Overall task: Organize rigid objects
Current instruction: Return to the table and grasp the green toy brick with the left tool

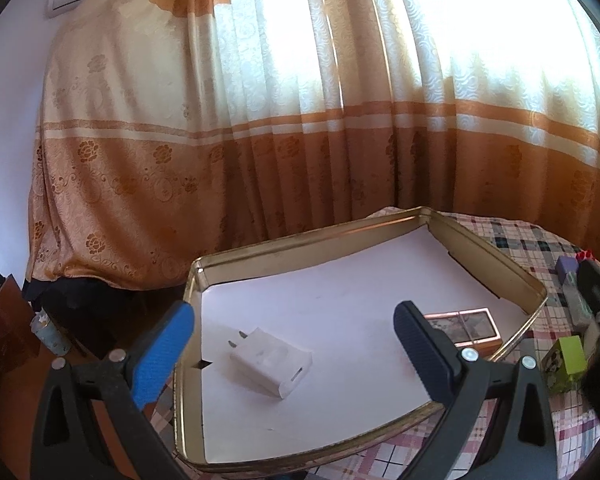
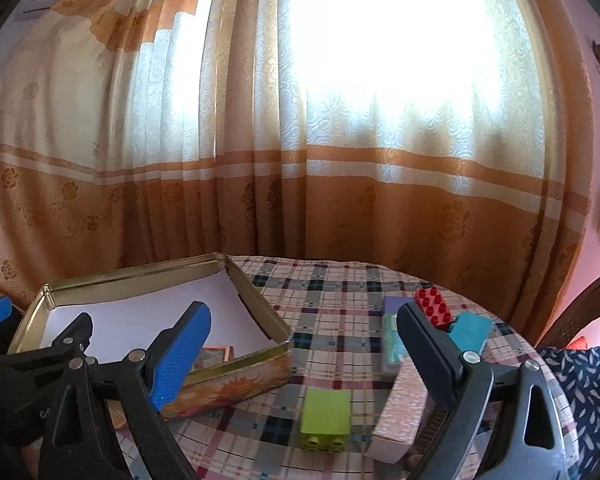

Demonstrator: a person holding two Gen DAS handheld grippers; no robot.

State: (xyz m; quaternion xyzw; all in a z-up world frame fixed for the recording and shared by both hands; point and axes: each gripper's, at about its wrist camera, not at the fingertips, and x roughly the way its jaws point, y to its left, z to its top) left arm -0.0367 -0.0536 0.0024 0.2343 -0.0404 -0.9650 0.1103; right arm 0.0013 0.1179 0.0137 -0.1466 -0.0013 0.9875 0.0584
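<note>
An open gold tin (image 1: 504, 264) lined with white paper lies on the plaid table. Inside it rest a white charger plug (image 1: 274, 362) and a small copper-edged box (image 1: 466, 326). My left gripper (image 1: 296, 348) hovers open over the tin, above the charger, nothing between its fingers. In the right wrist view the tin (image 2: 260, 364) is at the left, and my right gripper (image 2: 304, 344) hangs open above the table. Below it lies a green brick (image 2: 326, 420), with a pale pink box (image 2: 400, 412), a red brick (image 2: 434, 308), a teal block (image 2: 470, 332) and a lilac block (image 2: 394, 306) to its right.
A plaid cloth (image 2: 324, 292) covers the round table, whose far edge meets a long orange and cream curtain (image 2: 260, 140). A dark patterned cushion (image 2: 584, 380) sits at the right. Left of the table, the floor holds a brown box (image 1: 4, 328) and a can (image 1: 52, 334).
</note>
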